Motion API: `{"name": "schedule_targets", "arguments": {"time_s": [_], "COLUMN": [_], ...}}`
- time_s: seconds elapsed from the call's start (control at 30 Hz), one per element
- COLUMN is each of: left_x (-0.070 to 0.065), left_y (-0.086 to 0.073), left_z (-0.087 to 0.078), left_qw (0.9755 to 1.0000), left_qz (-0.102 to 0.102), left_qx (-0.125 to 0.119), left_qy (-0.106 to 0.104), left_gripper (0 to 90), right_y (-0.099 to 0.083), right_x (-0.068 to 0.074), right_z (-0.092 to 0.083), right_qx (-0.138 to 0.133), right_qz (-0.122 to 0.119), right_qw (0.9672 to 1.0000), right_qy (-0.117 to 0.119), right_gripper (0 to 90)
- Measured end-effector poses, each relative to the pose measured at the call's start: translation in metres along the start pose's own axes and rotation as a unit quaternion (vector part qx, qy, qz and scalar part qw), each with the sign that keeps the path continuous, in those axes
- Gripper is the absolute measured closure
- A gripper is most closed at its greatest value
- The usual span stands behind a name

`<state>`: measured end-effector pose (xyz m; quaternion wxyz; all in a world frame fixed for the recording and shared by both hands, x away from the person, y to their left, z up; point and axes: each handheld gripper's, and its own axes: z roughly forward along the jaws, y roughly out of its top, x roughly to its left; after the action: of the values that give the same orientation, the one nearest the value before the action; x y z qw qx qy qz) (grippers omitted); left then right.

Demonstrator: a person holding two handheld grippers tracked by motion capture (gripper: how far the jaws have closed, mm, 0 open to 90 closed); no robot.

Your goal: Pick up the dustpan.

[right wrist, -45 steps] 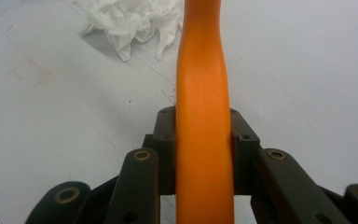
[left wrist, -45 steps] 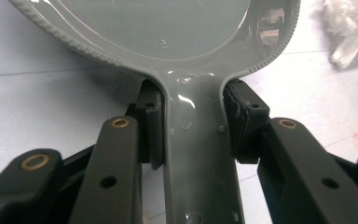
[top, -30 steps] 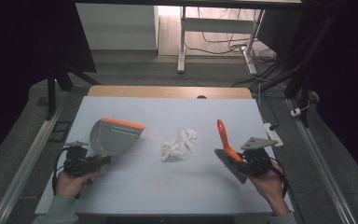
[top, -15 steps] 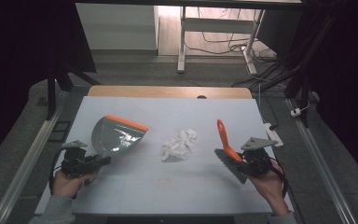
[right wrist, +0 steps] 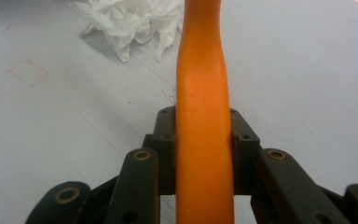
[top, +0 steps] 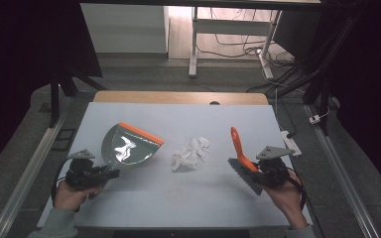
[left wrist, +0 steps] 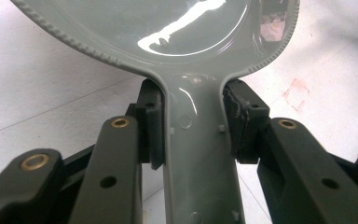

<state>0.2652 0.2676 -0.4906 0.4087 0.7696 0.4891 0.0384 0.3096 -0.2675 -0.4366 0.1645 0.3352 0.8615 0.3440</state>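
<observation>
A grey dustpan (top: 126, 147) with an orange front lip is held by its handle (left wrist: 200, 154) in my left gripper (top: 110, 172), whose pads press both sides of the handle. The pan's mouth faces right and away, toward a crumpled white tissue (top: 192, 153) at the table's middle. My right gripper (top: 258, 168) is shut on the orange handle (right wrist: 204, 121) of a hand brush, whose dark bristle head (top: 244, 174) hangs near the table at the right. In the right gripper view the tissue (right wrist: 133, 21) lies ahead, upper left of the handle.
The white table top (top: 188, 198) has a wooden strip (top: 178, 97) along its far edge. A white power strip (top: 290, 142) lies off the right edge. Metal rails run along both sides. Faint red marks (right wrist: 28, 72) show on the table surface.
The dustpan has swung and tilted, its orange lip moving right toward the tissue. The brush and right hand have stayed put.
</observation>
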Motion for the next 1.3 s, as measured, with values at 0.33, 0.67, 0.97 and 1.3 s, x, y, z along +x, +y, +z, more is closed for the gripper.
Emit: {"name": "schedule_targets", "arguments": {"time_s": [0.33, 0.67, 0.97, 1.3], "left_x": [-0.003, -0.008, -0.012, -0.016], "left_y": [0.0, 0.0, 0.0, -0.002], "left_z": [0.0, 0.001, 0.003, 0.004], "left_qw": [0.9996, 0.9985, 0.9966, 0.9932], "left_qz": [0.022, 0.045, 0.067, 0.092], "left_qx": [0.011, 0.019, 0.032, 0.045], "left_qy": [-0.011, -0.024, -0.035, -0.055], "left_gripper": [61.8, 61.8, 61.8, 61.8], "right_y": [0.0, 0.0, 0.0, 0.0], "right_x": [0.0, 0.001, 0.001, 0.001], "right_z": [0.001, 0.001, 0.002, 0.002], "right_qx": [0.001, 0.0, 0.002, 0.001], "right_qz": [-0.002, -0.002, -0.003, -0.002], "right_qw": [1.0, 1.0, 1.0, 1.0], "right_qy": [0.0, 0.001, 0.001, 0.0], "right_gripper": [69.9, 69.9, 69.9, 69.9]}}
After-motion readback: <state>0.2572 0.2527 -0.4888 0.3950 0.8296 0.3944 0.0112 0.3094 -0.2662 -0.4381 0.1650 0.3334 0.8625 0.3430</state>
